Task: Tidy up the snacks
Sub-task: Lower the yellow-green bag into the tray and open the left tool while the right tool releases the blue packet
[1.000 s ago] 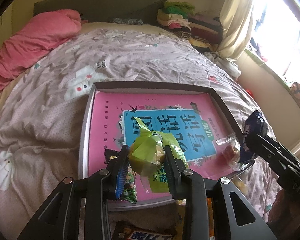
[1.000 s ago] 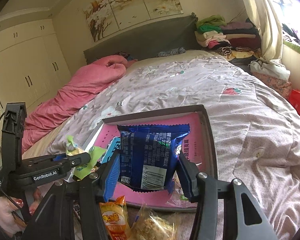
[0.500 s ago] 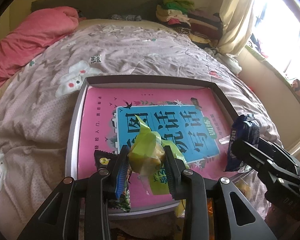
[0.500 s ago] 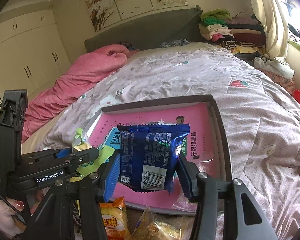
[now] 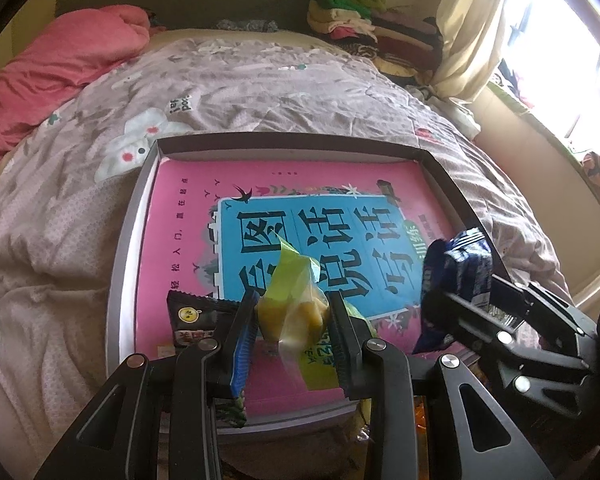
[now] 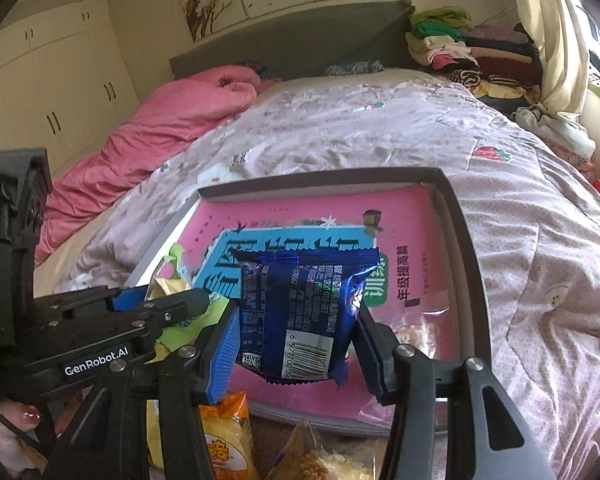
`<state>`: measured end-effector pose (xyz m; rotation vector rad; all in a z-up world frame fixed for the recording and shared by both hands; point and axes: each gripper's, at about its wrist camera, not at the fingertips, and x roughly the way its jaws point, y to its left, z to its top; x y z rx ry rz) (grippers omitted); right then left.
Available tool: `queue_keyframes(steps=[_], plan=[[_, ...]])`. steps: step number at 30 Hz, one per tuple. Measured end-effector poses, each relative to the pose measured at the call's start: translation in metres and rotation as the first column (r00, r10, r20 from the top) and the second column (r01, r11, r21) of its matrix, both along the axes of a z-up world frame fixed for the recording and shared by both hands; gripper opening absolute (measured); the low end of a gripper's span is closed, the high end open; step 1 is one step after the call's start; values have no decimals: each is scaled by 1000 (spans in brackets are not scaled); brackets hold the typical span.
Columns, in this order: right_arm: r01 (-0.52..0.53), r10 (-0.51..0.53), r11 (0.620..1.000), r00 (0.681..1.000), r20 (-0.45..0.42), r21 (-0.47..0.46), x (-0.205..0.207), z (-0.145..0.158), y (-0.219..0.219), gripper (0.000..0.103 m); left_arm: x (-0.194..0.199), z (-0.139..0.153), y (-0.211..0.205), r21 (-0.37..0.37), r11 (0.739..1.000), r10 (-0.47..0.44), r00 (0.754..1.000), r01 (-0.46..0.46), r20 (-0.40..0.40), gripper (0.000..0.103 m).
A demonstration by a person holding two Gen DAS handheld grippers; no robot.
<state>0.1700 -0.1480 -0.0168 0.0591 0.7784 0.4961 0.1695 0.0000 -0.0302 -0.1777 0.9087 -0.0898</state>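
A shallow grey tray (image 5: 292,141) lined with a pink and blue printed sheet lies on the bed. My left gripper (image 5: 294,300) is shut on a green-wrapped yellow snack (image 5: 296,312), just above the tray's near edge. A black snack packet (image 5: 192,316) lies in the tray's near left corner. My right gripper (image 6: 298,312) is shut on a blue foil packet (image 6: 300,304), held upright over the tray's (image 6: 456,216) near right part. A clear-wrapped snack (image 6: 414,334) lies in the tray beside it. Each gripper shows in the other's view, side by side and apart.
Loose snacks lie in front of the tray: an orange packet (image 6: 224,440) and a clear bag of crumbly pieces (image 6: 324,464). A pink quilt (image 5: 60,64) lies far left and folded clothes (image 5: 360,20) are piled at the headboard. A hand (image 6: 20,432) holds the left gripper.
Both grippers have come forward and down over the tray, each keeping its snack. The blue packet now hangs over the tray's right side.
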Motion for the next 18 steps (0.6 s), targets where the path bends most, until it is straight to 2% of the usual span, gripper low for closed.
queue_keyframes(steps=[10, 18], plan=[[-47, 46, 998, 999, -28, -45, -3, -10, 11, 53, 0, -4, -2, -10, 1000, -15, 1000, 15, -15, 35], [-46, 41, 997, 997, -60, -70, -4, -15, 10, 53, -1, -5, -1, -40, 999, -35, 999, 33, -36, 35]])
